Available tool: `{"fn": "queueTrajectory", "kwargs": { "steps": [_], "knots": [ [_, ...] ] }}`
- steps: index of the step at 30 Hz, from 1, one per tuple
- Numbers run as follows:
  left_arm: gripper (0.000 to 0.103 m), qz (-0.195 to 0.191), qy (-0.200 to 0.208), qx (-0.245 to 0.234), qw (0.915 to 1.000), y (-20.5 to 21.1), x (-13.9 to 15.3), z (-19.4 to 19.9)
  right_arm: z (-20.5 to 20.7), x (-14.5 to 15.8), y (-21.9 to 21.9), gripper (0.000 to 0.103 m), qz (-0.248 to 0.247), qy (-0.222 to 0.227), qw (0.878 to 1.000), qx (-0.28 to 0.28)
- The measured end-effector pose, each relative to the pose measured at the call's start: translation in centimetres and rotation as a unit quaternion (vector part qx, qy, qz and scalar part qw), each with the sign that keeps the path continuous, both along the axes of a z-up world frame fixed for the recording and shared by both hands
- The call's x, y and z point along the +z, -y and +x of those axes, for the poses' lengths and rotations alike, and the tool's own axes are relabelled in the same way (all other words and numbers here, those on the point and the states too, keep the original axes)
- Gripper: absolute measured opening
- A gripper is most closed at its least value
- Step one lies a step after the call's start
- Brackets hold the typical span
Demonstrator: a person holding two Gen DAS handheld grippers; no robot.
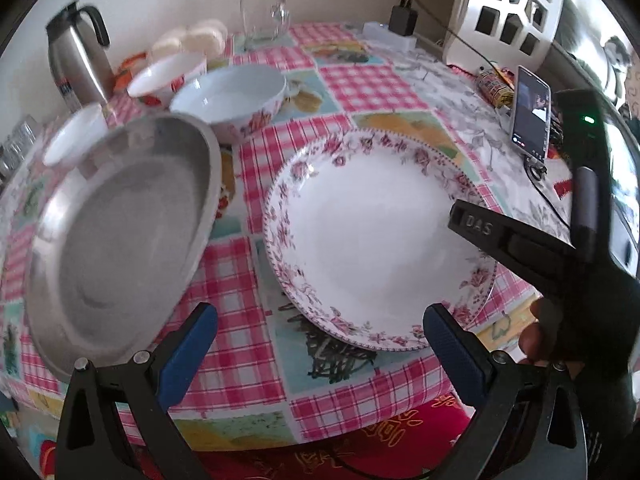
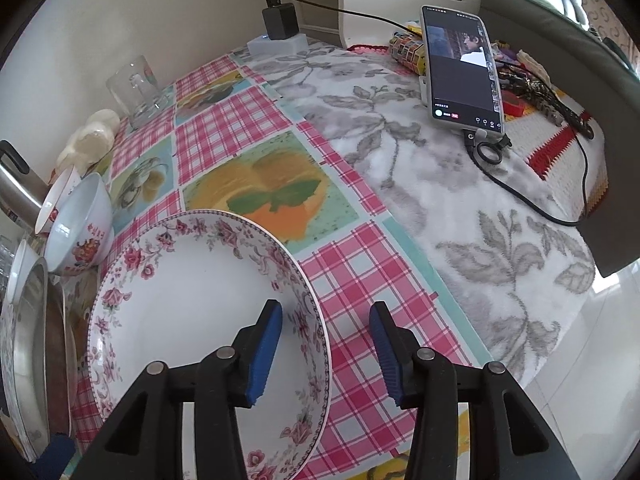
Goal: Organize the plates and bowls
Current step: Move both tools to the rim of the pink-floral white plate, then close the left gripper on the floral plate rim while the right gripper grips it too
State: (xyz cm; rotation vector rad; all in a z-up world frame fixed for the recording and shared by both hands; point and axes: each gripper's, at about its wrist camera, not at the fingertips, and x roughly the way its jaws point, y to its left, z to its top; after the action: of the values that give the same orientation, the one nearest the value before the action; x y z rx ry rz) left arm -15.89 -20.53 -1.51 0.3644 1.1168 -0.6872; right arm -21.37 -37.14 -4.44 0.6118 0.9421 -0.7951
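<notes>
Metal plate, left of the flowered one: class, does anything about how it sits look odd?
Yes. The metal plate is tilted steeply, its far rim raised in front of the bowls, while the flowered plate sits flat on the tablecloth. What props it up is hidden; neither gripper is closed on it.

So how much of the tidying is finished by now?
Little looks done: the bowls stand loosely grouped, unstacked, beside the kettle. In hand: the right gripper is open astride the floral plate's rim, not yet clamped. The left gripper is open with the metal plate tilted beside it; I cannot tell what props it. Left: stacking plates and bowls.
</notes>
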Motion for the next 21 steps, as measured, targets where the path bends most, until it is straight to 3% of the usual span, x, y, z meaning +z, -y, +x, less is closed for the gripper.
{"fn": "queueTrajectory", "kwargs": {
  "steps": [4,15,21],
  "knots": [
    [0.102,0.002,-0.038,0.032,0.9988,0.3,-1.6,1.6,-0.1,-0.1,-0.1,0.050,0.001,0.001,1.000,-0.003],
    [0.102,-0.002,-0.046,0.047,0.9978,2.3,-2.8,3.1,-0.2,-0.2,0.1,0.051,0.010,0.010,1.000,-0.009],
    [0.091,-0.012,-0.071,0.057,0.9958,2.8,-3.7,4.1,-0.3,-0.3,0.2,0.051,0.011,0.018,1.000,-0.011]
  ]
}}
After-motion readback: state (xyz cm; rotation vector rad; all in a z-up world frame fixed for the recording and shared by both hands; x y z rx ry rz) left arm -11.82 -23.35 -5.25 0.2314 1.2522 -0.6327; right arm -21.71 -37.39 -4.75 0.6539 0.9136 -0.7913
